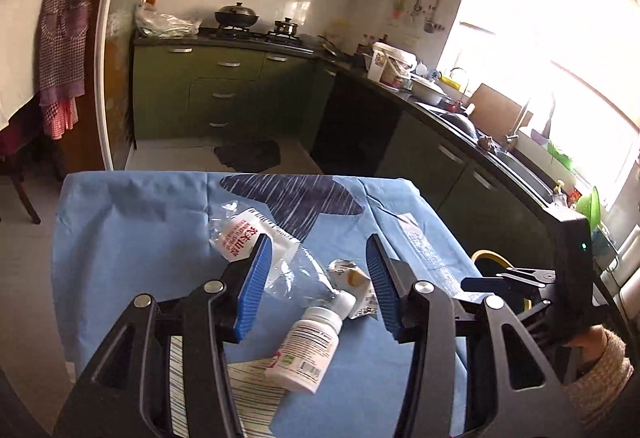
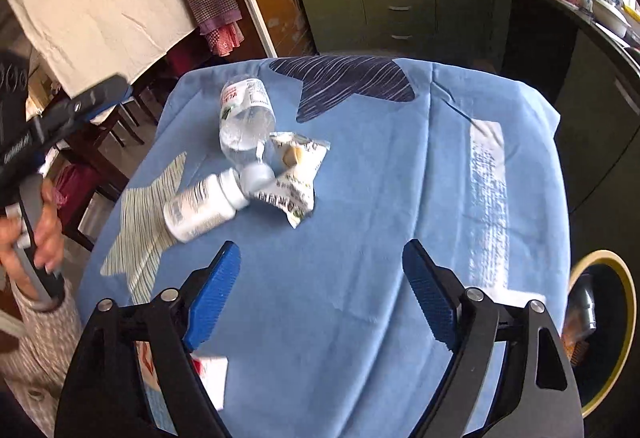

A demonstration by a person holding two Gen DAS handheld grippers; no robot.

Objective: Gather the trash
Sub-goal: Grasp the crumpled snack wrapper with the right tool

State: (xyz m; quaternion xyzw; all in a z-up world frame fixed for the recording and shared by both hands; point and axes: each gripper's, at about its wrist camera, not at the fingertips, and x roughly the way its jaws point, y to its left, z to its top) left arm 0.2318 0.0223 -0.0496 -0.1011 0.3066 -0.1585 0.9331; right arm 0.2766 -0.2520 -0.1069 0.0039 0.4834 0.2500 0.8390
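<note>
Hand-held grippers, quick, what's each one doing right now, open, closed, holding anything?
Left hand-held gripper: open, holding nothing, above the trash pile.
Right hand-held gripper: open, holding nothing, over bare blue cloth.

The one label that can be partly read is on the crushed clear water bottle [image 1: 256, 238], which lies on the blue cloth [image 1: 132, 238] just behind the white pill bottle [image 1: 306, 350]: a white band with large red Chinese characters that look like 农夫山泉, with finer red print beside them too small to read. The pill bottle itself carries a label with lines of small dark print, a barcode near its base and a small green mark, none of it legible. The crumpled white wrapper [image 2: 298, 174] touching the pill bottle's cap shows dark characters, blurred beyond reading.
</note>
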